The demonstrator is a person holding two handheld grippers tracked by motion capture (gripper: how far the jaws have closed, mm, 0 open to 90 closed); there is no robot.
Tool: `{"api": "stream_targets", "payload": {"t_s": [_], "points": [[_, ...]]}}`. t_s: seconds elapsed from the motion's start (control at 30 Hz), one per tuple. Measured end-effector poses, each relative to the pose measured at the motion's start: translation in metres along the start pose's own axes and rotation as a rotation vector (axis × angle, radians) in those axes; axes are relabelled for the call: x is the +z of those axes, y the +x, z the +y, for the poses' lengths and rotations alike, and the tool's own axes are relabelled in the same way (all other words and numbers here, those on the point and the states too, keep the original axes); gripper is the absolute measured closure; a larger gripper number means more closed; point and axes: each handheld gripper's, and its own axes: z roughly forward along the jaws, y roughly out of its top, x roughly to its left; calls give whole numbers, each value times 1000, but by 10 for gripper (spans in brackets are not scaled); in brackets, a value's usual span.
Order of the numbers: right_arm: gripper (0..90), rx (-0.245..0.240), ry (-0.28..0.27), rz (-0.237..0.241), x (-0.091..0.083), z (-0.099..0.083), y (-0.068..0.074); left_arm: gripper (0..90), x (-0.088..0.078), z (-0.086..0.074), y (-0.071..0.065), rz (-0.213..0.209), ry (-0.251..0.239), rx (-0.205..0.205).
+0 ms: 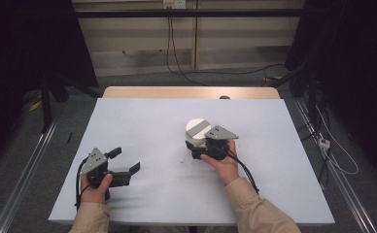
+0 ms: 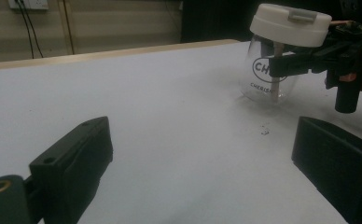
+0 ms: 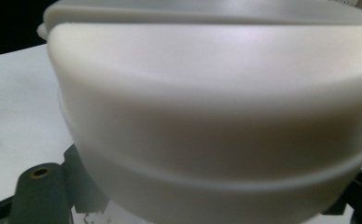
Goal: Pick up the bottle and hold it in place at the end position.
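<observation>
- A white-covered table (image 1: 143, 121) spreads out beneath both grippers, its wooden far edge showing past the cover; the bare surface gives the work plenty of room.
- A clear glass jar (image 2: 265, 81) with a wide cream lid (image 2: 288, 25) stands upright on the table, directly between the jaws of the right gripper (image 1: 203, 141). Printed lettering shows on the glass. In the right gripper view, the lid (image 3: 207, 93) looms very close ahead.
- The right gripper is clenched on the jar, its black jaws pinching the glass just under the lid. That seems a sensible hold: the lid's overhang would stop the jar slipping down if lifted. The person's right hand (image 1: 220, 162) wraps the gripper from behind.
- The left gripper (image 1: 123, 162) rests near the table's close edge, well apart from the jar and to its left, jaws spread wide with nothing between them. It appears to be waiting, perhaps to work the lid.
- A tiny crumb or speck (image 2: 265, 131) lies on the table just beside the jar's base, between the two grippers.
</observation>
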Motion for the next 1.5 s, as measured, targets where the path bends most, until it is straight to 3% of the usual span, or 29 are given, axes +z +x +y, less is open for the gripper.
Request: {"api": "stream_targets", "payload": {"t_s": [0.33,1.5], "points": [[187,-20,1,7,10,6,1,49,0,0,0,1,2,-2],[187,14,-1,-4,29,9,-10,49,1,-1,-1,0,9,3]]}}
